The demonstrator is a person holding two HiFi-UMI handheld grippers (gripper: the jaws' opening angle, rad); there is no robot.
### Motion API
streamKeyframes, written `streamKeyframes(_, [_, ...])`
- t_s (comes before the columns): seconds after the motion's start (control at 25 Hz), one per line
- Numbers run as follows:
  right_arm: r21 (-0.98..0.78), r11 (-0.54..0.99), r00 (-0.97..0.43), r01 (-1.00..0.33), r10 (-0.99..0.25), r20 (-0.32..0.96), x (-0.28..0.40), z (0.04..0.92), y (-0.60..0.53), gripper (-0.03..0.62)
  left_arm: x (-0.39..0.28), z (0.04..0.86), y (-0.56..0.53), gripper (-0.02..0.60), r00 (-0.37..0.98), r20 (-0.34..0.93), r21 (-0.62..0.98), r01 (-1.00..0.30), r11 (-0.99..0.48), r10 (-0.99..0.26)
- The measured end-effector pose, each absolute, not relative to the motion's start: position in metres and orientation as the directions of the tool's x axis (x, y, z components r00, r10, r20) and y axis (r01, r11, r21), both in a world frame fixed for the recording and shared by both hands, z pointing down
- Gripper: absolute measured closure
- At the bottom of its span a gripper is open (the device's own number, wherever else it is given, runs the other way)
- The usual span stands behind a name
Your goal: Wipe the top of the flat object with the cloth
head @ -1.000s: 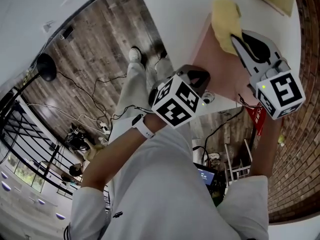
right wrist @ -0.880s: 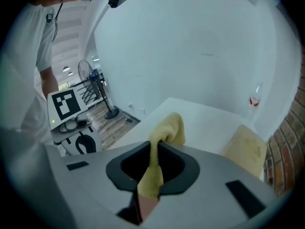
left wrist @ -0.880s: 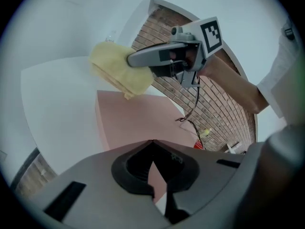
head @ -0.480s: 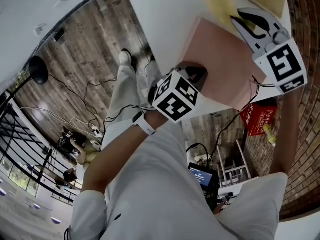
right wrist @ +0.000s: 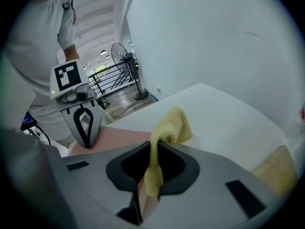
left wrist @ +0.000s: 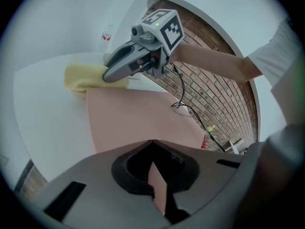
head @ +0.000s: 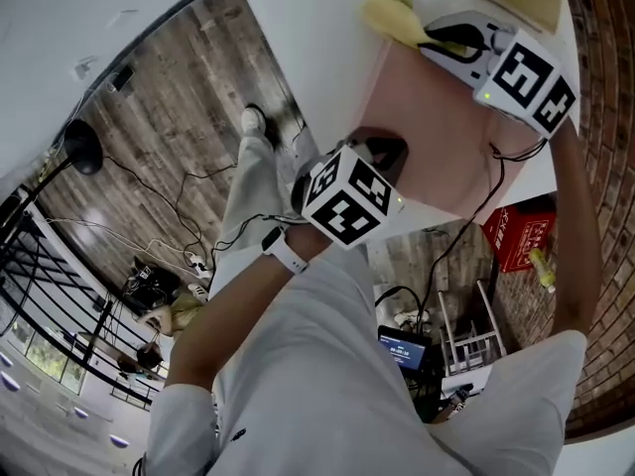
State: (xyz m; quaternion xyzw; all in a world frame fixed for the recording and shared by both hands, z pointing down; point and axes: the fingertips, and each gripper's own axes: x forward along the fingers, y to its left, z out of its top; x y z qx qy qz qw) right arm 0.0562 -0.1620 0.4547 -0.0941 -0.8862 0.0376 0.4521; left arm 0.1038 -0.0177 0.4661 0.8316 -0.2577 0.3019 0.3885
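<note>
Right gripper (head: 429, 36) clamped on the yellow cloth (head: 387, 13). Cloth sat at pink board's (head: 437, 127) far corner, partly off it. Left gripper (left wrist: 153, 147) pinched board's near edge. Board's top stretched from the cloth back toward the left gripper; judged the right gripper nearer for the wipe.

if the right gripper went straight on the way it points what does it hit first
Likely the bare white table just past the yellow cloth it grips; the wall lies beyond, depth unclear.

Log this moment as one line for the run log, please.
left gripper: shut on pink board near edge | right gripper: shut on yellow cloth | cloth: at board's far corner, partly on white table
</note>
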Motion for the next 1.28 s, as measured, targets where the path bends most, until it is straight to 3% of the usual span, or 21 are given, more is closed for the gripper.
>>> streamKeyframes(0.6, [-0.272,0.962,-0.47,0.014,0.246,0.848,0.149,0.471,-0.155,0.543,0.097,0.47,-0.018,0.563,0.663,0.72,0.466,-0.682,-0.564,-0.207])
streamKeyframes(1.28, [-0.155,0.939,-0.369,-0.308,0.032,0.929,0.304,0.47,-0.152,0.543,0.094,0.47,-0.019,0.565,0.653,0.718,0.455,-0.703,-0.546,-0.242])
